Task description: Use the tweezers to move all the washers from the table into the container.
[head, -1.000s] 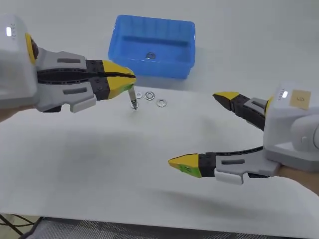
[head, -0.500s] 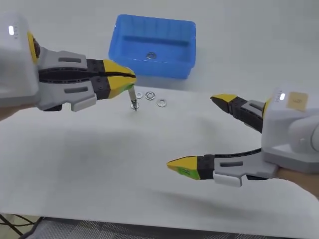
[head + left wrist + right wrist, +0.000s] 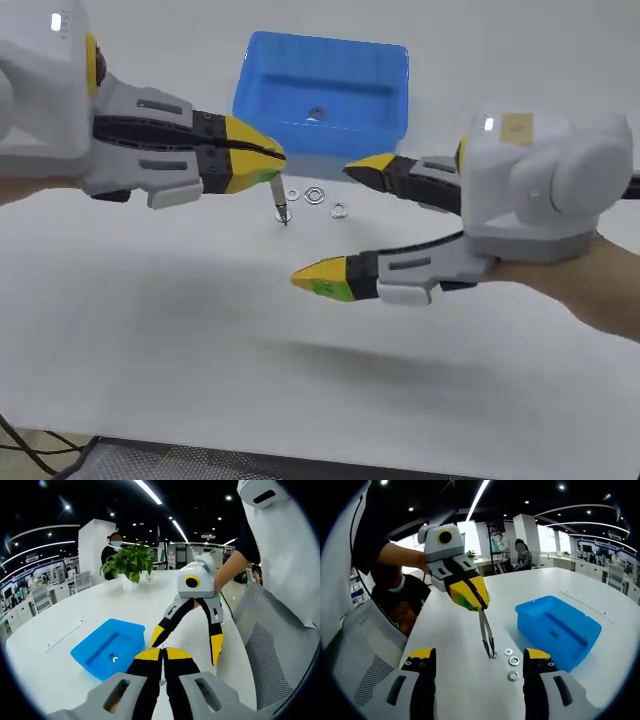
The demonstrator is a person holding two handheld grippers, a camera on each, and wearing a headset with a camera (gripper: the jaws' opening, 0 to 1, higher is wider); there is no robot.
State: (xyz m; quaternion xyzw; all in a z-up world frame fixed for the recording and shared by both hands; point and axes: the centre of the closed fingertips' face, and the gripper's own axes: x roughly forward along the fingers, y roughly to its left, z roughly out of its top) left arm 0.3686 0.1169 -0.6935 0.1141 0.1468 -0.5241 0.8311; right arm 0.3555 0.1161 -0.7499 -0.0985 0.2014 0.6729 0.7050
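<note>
- Head view: my left gripper (image 3: 275, 162), clamped on tweezers (image 3: 280, 203), points them down at a silver washer (image 3: 285, 216).
- My right gripper (image 3: 322, 222) hovers wide open, empty.

Overhead; gripper views opposed; shared container (image 3: 560, 630)

1. No text, number, brand or sign reads clearly in any of the three views.
2. Right gripper (image 3: 325, 220), top of its white housing: small tan sticker (image 3: 516, 127). It carries a faint mark, too blurred to read.
3. Both gripper views, far background of the hall: any print there is too small to make out.
</note>
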